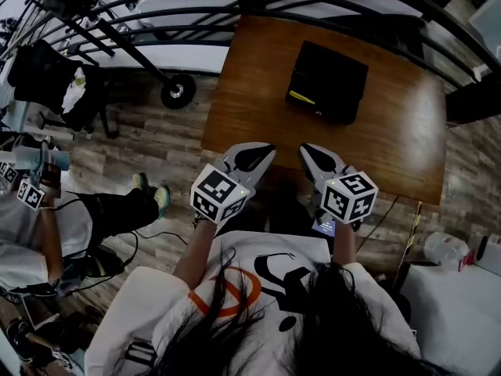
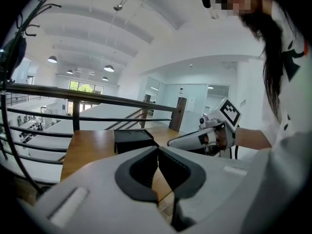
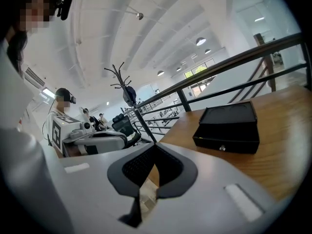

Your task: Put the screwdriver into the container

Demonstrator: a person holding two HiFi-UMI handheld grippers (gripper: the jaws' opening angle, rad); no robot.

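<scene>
A black container (image 1: 327, 81) sits on the wooden table (image 1: 391, 139), toward its far side. A yellow-handled screwdriver (image 1: 301, 98) lies along the container's near-left edge. Both of my grippers hover over the table's near edge, short of the container. The left gripper (image 1: 268, 153) is shut with nothing between its jaws, and so is the right gripper (image 1: 306, 150). In the left gripper view, the shut left gripper (image 2: 157, 150) points at the container (image 2: 132, 139), with the right gripper (image 2: 195, 139) beside it. In the right gripper view, the shut right gripper (image 3: 154, 147) has the container (image 3: 228, 128) ahead to its right.
A black metal railing (image 1: 196, 10) runs along the table's far and left sides. A wheeled stand (image 1: 178, 91) is left of the table. Another person (image 1: 47, 218) holding grippers sits at the far left. A plastic bottle (image 1: 446, 247) lies at the right.
</scene>
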